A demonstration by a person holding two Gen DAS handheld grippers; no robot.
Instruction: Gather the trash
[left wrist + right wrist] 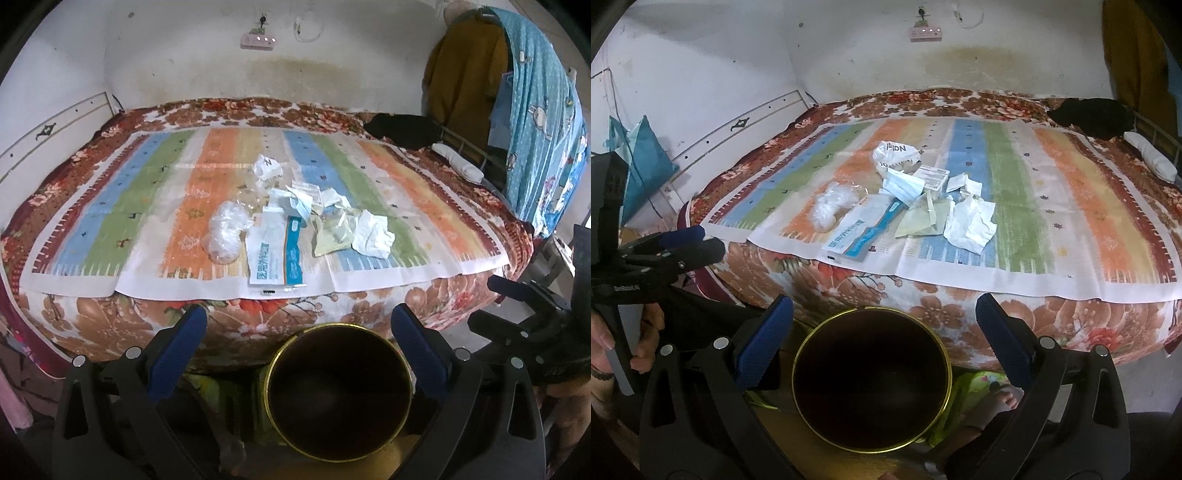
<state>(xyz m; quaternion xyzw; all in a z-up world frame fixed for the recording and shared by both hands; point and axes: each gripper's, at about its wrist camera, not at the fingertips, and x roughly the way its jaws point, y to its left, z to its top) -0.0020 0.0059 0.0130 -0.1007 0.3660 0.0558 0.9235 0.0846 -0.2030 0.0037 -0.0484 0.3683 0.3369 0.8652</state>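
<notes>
A pile of trash lies mid-bed on a striped cloth (147, 192): a clear plastic wad (226, 232), a white and blue wrapper (275, 251), a face mask (300, 201), a yellowish packet (332, 236) and crumpled white paper (371, 234). The pile also shows in the right wrist view, with the wrapper (860, 230) and paper (969, 223). A dark bin with a gold rim (339, 391) (871, 380) stands on the floor below the bed edge. My left gripper (299, 332) and right gripper (884, 321) are open and empty, held above the bin.
The floral bedspread (110, 325) hangs over the bed's front. A black item (402, 129) and a white roll (458, 162) lie at the bed's far right. Clothes (532, 110) hang at right. A teal bag (639, 155) leans at left.
</notes>
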